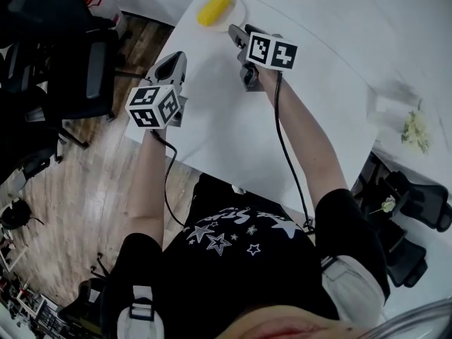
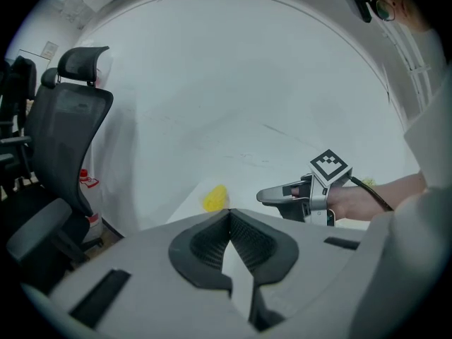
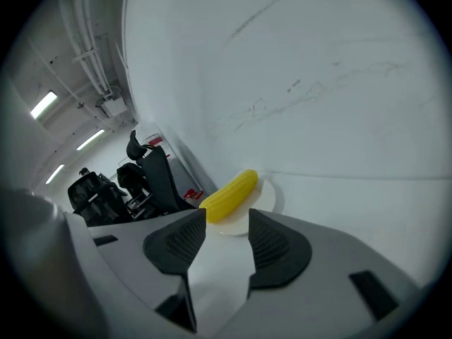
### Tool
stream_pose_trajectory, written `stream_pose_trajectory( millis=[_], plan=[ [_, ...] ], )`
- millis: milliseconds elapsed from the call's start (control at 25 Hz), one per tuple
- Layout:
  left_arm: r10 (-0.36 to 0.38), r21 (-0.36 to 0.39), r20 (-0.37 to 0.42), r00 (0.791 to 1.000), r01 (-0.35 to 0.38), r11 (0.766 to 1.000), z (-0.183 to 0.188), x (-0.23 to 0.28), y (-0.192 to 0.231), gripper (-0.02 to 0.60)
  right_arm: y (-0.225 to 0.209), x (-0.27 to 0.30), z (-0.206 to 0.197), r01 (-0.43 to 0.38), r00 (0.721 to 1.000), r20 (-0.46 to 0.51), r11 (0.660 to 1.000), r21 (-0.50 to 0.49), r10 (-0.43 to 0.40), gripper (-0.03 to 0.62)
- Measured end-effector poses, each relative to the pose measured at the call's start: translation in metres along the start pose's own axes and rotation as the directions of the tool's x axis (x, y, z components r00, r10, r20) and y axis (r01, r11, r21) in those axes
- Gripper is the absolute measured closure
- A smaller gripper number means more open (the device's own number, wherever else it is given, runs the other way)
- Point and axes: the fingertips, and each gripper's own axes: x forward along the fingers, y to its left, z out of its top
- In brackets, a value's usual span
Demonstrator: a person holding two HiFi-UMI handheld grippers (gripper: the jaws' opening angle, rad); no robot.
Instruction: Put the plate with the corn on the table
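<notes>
A yellow corn cob [image 1: 215, 7] lies on a small white plate [image 1: 237, 10] at the far corner of the white table [image 1: 318, 83]. My right gripper [image 1: 235, 34] is just short of the plate, open, with only the table showing between its jaws. In the right gripper view the plate [image 3: 272, 198] and the corn [image 3: 229, 195] sit right beyond the jaw tips of the right gripper [image 3: 227, 226]. My left gripper [image 1: 174, 62] hovers at the table's left edge, shut and holding nothing. The left gripper view shows the corn [image 2: 215, 198] ahead and the right gripper [image 2: 263, 197] to its right.
Black office chairs [image 1: 63, 69] stand on the wooden floor left of the table; one chair [image 2: 67, 133] is close to the left gripper. A pale green bunch [image 1: 417, 129] lies at the table's right side. Another black chair [image 1: 406, 210] stands at the right.
</notes>
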Motion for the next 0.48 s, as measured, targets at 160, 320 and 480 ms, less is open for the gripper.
stream_pose_trajectory(
  millis=[160, 320, 480],
  plan=[
    [0.013, 0.003, 0.011, 1.0, -0.013, 1.0, -0.005, -0.018, -0.021, 0.575, 0.008, -0.034, 0.003, -0.015, 0.999, 0.051, 0.998, -0.064, 0.018, 0.435],
    [0.029, 0.002, 0.033, 0.999, -0.029, 1.0, -0.009, -0.045, -0.048, 0.575, 0.028, -0.077, 0.004, -0.066, 0.989, 0.127, 0.99, -0.127, 0.082, 0.465],
    [0.048, -0.015, 0.059, 0.997, -0.047, 0.999, -0.016, -0.075, -0.078, 0.575, 0.046, -0.12, -0.004, -0.113, 0.977, 0.158, 0.98, -0.166, 0.14, 0.473]
  ],
)
